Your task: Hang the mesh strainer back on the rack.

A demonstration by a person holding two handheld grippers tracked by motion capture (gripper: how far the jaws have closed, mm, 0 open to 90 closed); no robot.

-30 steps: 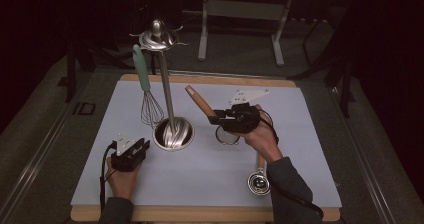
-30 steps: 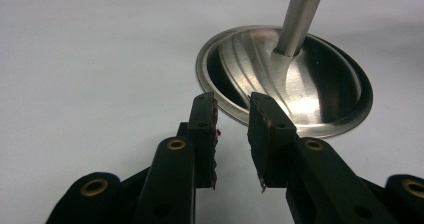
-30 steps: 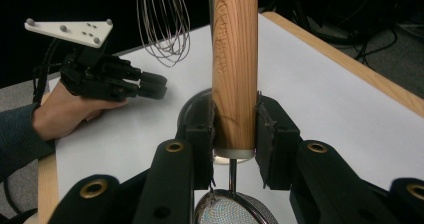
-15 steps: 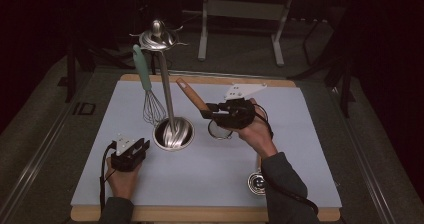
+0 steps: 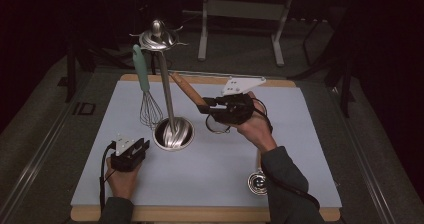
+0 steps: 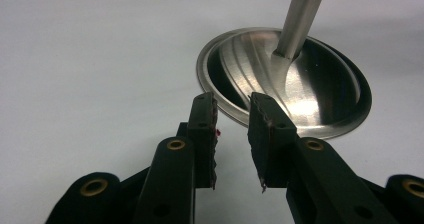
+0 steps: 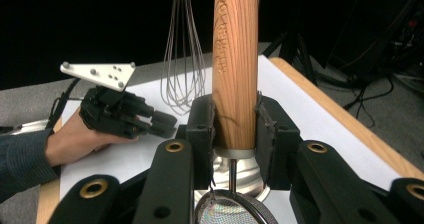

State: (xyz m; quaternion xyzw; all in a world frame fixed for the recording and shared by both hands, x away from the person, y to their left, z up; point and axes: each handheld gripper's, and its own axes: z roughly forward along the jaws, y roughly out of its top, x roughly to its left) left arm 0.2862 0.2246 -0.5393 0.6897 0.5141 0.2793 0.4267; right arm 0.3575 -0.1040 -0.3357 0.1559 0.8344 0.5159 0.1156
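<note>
My right gripper (image 5: 206, 107) is shut on the wooden handle (image 5: 187, 90) of a small mesh strainer, held above the mat just right of a metal utensil stand (image 5: 173, 134). The handle slants up-left toward the stand's pole; the mesh ring (image 5: 217, 124) hangs below the jaws. In the right gripper view the handle (image 7: 235, 59) stands upright between the jaws of my right gripper (image 7: 235, 129), with the mesh (image 7: 235, 211) at the bottom. A teal-handled whisk (image 5: 145, 91) hangs from the stand. My left gripper (image 5: 132, 152) rests open and empty on the mat beside the stand's base (image 6: 300, 84).
A white mat (image 5: 300, 134) covers the wooden table. A small round metal utensil (image 5: 257, 181) lies near the front edge by the right forearm. The stand's hooked top (image 5: 157, 36) rises high. Dark floor and a metal frame lie behind the table.
My right gripper has carried the strainer left, bringing its handle closer to the stand's pole. The left gripper has stayed in place.
</note>
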